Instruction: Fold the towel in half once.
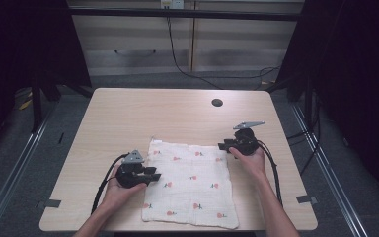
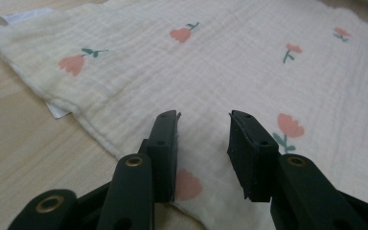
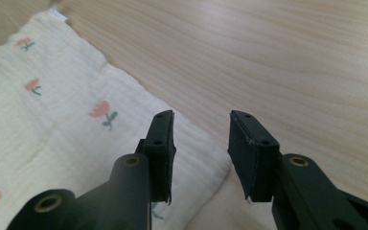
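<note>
Where cloth (image 1: 190, 185) ends, bare table (image 1: 177, 111) beyond.

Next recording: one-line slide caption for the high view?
Two hand-held grippers, left and right, jaws open, at opposite edges of a cream tulip-print muslin cloth lying flat on a light wooden table.

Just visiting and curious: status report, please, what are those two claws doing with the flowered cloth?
Left gripper open, over cloth's left edge. Right gripper open at far right corner. Cloth flat on table, unheld. Nothing in the way.
</note>
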A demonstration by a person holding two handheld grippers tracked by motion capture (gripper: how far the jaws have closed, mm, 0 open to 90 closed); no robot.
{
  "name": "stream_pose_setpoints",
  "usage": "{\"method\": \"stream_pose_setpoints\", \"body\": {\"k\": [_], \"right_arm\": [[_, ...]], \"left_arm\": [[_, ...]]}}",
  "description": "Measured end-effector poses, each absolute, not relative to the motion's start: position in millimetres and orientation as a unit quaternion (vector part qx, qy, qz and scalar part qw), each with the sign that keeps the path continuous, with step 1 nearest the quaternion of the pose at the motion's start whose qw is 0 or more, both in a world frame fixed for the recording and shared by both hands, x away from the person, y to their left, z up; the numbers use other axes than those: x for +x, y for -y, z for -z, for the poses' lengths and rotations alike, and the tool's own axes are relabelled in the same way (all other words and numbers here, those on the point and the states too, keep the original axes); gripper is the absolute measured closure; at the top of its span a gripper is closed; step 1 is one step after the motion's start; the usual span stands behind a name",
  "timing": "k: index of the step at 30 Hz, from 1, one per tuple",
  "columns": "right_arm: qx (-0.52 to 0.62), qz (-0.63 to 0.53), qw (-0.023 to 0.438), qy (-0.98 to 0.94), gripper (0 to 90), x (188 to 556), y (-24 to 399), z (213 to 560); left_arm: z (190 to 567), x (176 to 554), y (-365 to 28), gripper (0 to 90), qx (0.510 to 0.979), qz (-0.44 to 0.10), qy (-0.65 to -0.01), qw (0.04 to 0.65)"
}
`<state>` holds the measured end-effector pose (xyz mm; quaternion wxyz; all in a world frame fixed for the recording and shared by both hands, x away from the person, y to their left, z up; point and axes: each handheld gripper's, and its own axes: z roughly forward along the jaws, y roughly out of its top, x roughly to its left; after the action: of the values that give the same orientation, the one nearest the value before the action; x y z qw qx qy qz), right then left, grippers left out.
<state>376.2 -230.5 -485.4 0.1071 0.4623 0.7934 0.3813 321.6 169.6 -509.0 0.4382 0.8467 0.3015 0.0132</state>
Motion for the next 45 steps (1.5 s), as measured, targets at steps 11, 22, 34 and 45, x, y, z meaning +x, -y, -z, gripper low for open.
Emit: {"method": "stream_pose_setpoints", "body": {"k": [11,22,34,45], "right_arm": [[0.456,-0.337,0.11,-0.817,66.4,383,223,499],[0.452,-0.366,0.114,-0.805,86.9,379,224,497],[0.465,-0.402,0.117,-0.78,87.2,372,242,487],[0.455,-0.407,0.114,-0.784,87.2,362,238,495]], "left_arm": [[509,322,-170,63.4,0.847,-0.016,-0.301,0.439],[509,321,-170,63.3,0.848,-0.021,-0.3,0.437],[506,316,-170,64.4,0.856,-0.019,-0.298,0.423],[485,331,-190,61.5,0.835,-0.009,-0.319,0.449]]}}
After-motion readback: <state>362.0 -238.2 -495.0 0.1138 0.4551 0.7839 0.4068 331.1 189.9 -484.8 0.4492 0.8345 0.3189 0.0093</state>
